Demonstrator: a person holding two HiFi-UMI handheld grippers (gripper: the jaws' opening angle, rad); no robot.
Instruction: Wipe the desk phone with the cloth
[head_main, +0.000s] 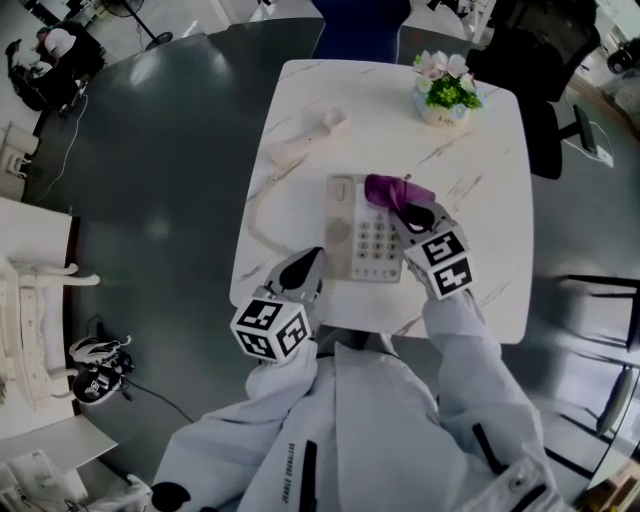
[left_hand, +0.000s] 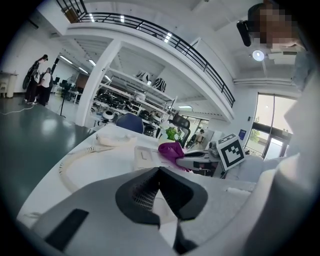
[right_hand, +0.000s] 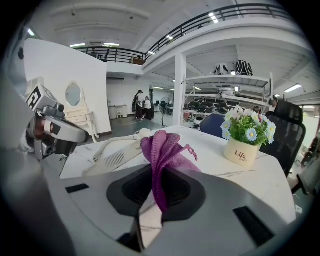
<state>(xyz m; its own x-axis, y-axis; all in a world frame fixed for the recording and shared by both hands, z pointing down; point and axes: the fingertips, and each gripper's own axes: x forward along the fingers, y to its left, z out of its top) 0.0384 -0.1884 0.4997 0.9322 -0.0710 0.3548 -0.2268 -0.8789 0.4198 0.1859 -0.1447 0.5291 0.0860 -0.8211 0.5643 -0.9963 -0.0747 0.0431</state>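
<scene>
The white, marble-veined tabletop (head_main: 480, 200) has rounded corners. Bare surface lies open to the right of the cream push-button desk phone (head_main: 365, 245) and between it and the small pot of artificial flowers (head_main: 445, 95) near the far right corner. The phone base lies near the tabletop's near edge. Its smooth cream handset (head_main: 305, 140) lies off the cradle toward the far left, joined by a coiled cord (head_main: 258, 215) that loops along the left edge.

The right gripper (head_main: 415, 215) has its fingers clenched on a purple mesh cloth (head_main: 392, 190), which bunches over the phone's far right corner. The left gripper (head_main: 305, 268) is at the phone's near left corner, by the table edge. Its ribbed black fingers (left_hand: 145, 192) meet at the tips with nothing between them.
</scene>
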